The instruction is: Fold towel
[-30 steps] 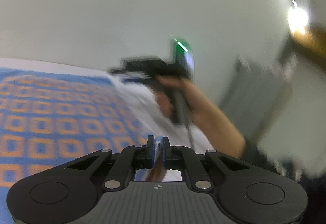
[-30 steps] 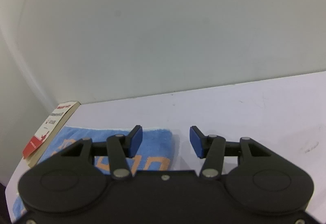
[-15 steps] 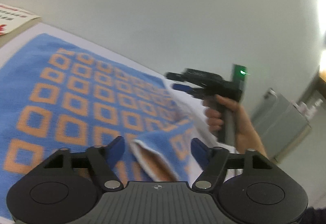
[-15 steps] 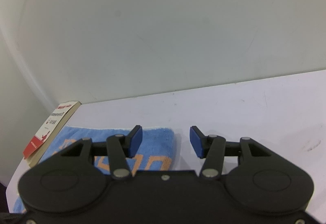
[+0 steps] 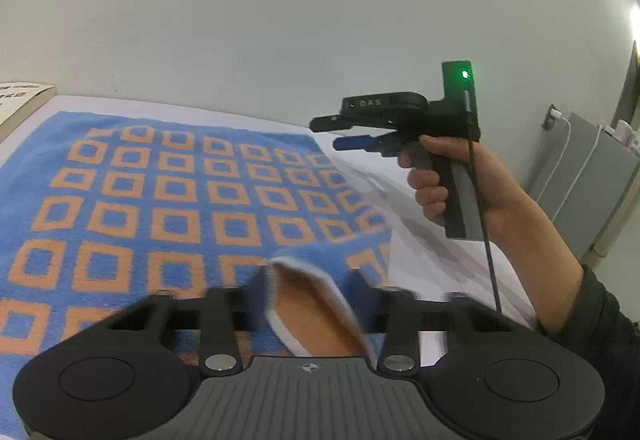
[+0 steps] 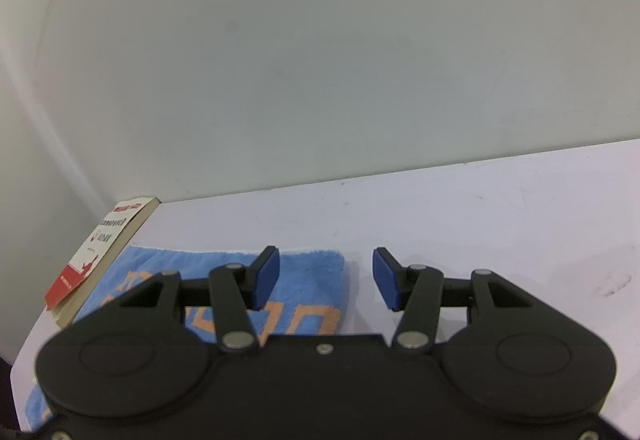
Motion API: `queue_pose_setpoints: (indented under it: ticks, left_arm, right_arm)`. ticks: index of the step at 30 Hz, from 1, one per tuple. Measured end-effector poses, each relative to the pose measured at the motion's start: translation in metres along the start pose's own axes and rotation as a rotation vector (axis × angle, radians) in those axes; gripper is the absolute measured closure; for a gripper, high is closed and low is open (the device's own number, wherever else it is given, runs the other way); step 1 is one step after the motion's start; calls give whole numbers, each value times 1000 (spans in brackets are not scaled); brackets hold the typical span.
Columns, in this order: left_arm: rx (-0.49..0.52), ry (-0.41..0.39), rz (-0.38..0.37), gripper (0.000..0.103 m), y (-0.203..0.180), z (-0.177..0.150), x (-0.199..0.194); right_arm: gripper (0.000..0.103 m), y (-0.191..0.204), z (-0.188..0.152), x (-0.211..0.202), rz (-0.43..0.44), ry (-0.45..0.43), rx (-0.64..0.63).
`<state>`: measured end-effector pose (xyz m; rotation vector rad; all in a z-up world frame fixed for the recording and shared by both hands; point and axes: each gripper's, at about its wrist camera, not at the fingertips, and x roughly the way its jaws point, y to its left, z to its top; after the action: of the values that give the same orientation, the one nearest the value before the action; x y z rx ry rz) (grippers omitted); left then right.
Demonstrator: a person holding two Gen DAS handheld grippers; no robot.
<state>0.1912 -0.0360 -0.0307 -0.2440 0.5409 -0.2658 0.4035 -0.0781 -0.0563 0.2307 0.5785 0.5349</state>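
My left gripper is closing around the raised near-right corner of the towel, which stands up as a loose flap between my blurred fingers; I cannot tell whether the pads press on it yet. The rest of the blue towel with orange squares lies flat on the white table, reaching to the far left beside a booklet.

To do this well, I judge I should catch both layers of the flap deep between the pads, not just the white hem, and only lift once the cloth is pinched, then carry it low across so the fold lands square.

My right gripper hovers with fingers apart and nothing between them, over the towel's far right corner; the person's hand holds it above the table's right side.

Half a second ago my left fingers stood much wider around the same flap, and a second ago they were pinched shut. The right gripper has not shifted.
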Motion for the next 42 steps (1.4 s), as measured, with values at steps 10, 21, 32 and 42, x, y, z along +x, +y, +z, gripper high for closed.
queue_pose_setpoints:
  ticks: [10,21,32,42]
  left_arm:
    - [110,-51,14,96,-21,-3,-11]
    - [28,-255,-3,97,8,8,-61]
    - [-312,-410,117,97,92,-11,-114]
    - [-370,-413,343,97,109,-61,-144]
  right_arm:
    - [53,-7,2,-3,-30,-34,50]
    - [51,-33,4,-6,-3,-80,216]
    - [51,-23,-2,8,-5,-62,188]
    - [51,-15,-6,18,10,-44,163]
